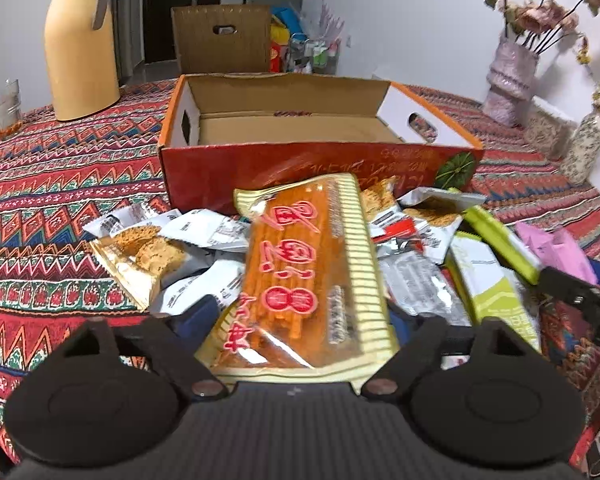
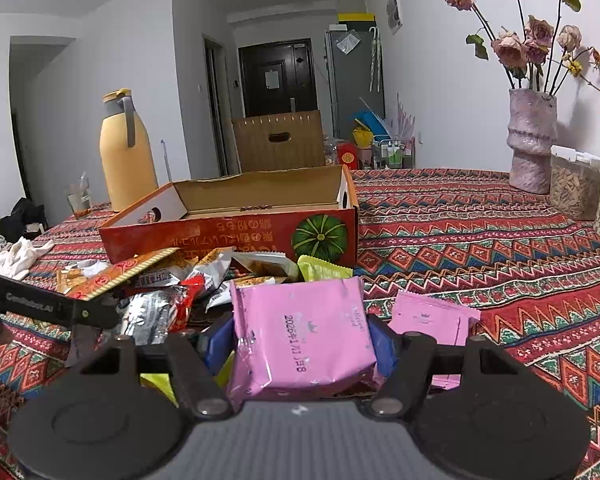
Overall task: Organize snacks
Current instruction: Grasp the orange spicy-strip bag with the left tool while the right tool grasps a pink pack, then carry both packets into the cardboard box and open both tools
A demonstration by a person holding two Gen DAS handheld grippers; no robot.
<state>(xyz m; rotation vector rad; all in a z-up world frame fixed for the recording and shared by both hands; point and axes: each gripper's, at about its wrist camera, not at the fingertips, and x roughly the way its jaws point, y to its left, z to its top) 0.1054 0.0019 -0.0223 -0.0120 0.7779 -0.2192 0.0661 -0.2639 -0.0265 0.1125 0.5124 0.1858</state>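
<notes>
An orange snack packet (image 1: 308, 248) with a gold striped border lies lengthwise between the blue pads (image 1: 198, 316) of my left gripper (image 1: 300, 320), which is shut on its sides. From the right wrist view that packet (image 2: 120, 272) is tilted up off the pile. My right gripper (image 2: 302, 340) is shut on a pink packet (image 2: 300, 320). The open red cardboard box (image 1: 300, 168) stands just behind a heap of mixed snack packets (image 1: 172, 248), and its inside looks bare. Green packets (image 1: 496, 240) lie at the heap's right.
A second pink packet (image 2: 432, 316) lies on the patterned tablecloth (image 2: 500, 240). A yellow thermos jug (image 1: 80, 40) and a glass (image 1: 4, 108) stand at the back left. Vases with dried flowers (image 2: 532, 140) stand at the right. A brown carton (image 1: 224, 40) stands beyond the table.
</notes>
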